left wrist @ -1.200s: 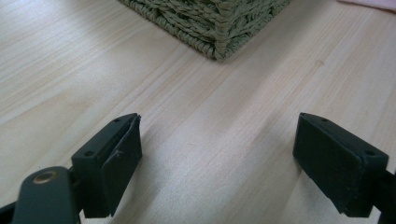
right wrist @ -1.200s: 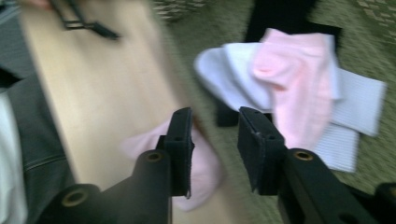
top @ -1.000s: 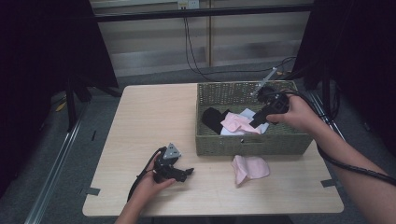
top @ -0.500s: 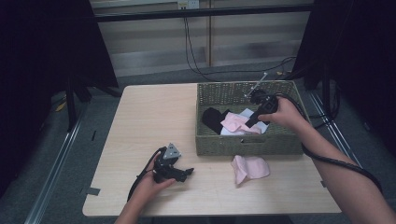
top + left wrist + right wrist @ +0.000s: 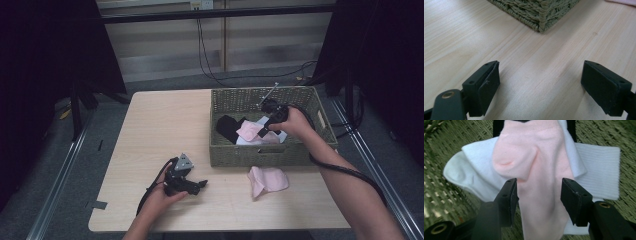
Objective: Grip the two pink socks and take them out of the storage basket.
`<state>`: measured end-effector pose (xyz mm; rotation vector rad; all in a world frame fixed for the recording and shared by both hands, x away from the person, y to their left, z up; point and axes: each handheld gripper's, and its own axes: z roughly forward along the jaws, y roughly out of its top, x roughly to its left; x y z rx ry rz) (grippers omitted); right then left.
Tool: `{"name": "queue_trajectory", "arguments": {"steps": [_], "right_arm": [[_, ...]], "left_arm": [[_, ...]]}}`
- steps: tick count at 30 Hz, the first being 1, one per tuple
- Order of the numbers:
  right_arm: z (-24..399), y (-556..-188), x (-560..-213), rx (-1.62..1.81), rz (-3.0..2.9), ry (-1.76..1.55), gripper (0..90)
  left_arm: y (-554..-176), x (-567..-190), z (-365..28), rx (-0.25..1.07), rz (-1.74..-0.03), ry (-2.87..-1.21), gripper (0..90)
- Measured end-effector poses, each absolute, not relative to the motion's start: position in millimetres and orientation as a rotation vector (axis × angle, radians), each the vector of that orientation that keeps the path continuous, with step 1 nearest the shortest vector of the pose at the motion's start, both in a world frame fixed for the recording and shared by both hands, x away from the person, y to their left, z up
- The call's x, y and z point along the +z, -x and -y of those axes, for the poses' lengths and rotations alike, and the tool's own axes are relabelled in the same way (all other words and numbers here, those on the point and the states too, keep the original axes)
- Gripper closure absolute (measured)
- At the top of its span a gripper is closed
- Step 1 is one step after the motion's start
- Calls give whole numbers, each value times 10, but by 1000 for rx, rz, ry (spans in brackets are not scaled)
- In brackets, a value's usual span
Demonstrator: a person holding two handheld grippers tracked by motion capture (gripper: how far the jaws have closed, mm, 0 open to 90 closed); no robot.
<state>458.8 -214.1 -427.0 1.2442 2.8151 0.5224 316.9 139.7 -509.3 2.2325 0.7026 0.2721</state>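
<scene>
The table (image 5: 150, 130) carried the wicker basket (image 5: 320, 120) at its right. Inside it, the pink sock (image 5: 536, 170) lay on white socks (image 5: 474, 175). The right gripper (image 5: 539, 195), whose jaws had just been opening, straddled the sock ungripped. The left gripper (image 5: 541, 87) rested wide open, empty.

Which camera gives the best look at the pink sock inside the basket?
The right gripper view: the pink sock lies close up between the open fingers, on white socks. The high view shows it small in the basket.
</scene>
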Motion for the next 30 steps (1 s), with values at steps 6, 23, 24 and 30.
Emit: {"name": "queue_trajectory", "arguments": {"steps": [6,23,24,30], "right_arm": [[2096,-4654,-4394,483,-2814,-1245,573],[2182,-4568,-3963,563,-2862,-1237,874],[2184,-4545,-3873,561,-2865,-1224,874],[2211,-4501,-3651,598,-2869,-1188,874]], "left_arm": [[-3169,-5094,-1397,273,-702,-2231,150],[-3172,-5091,-1400,284,-698,-2235,150],[-3172,-5091,-1401,283,-698,-2236,150],[-3172,-5090,-1401,283,-699,-2236,150]]}}
